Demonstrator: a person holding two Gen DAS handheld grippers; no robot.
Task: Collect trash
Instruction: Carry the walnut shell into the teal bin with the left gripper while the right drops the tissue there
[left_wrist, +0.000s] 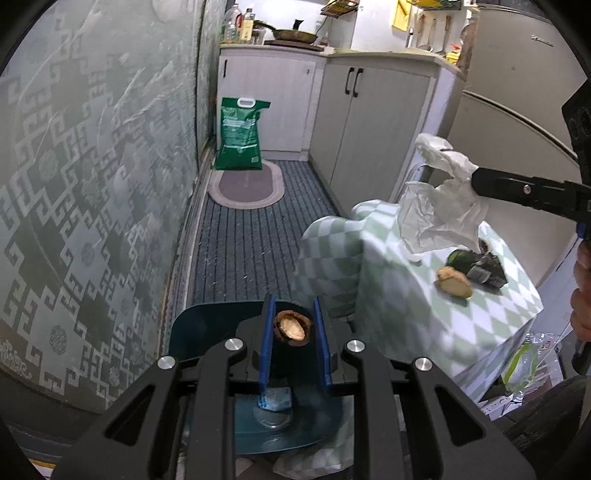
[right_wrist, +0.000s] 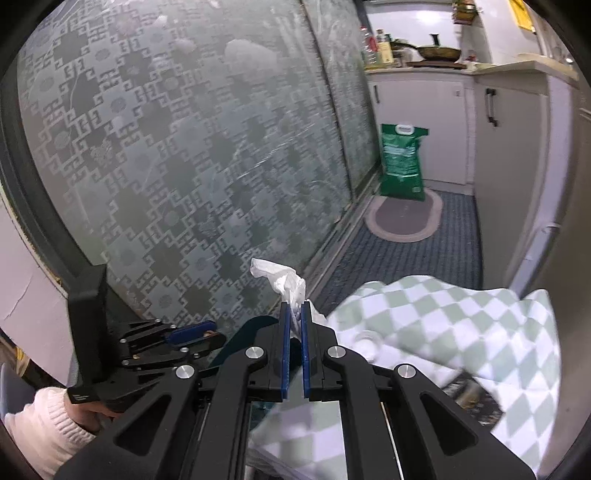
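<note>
Nutshell (left_wrist: 293, 328) clamped in left gripper (left_wrist: 293, 314) | tissue (right_wrist: 284, 282) pinched in right gripper (right_wrist: 294, 314)

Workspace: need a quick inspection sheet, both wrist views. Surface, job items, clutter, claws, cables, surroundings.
Surface: small table under a green-white checked cloth, cloth hangs over the edge.
Job's things: nutshell in the left claw; white tissue in the right claw; a food scrap and a dark wrapper lie on the cloth.
Clutter: plastic bags beside the table.
Grippers: left claw shut on the nutshell above a teal bin; right claw shut on the tissue.
Cables: nothing seen.
Surroundings: patterned glass door, green sack by the mat, white cabinets, fridge.
</note>
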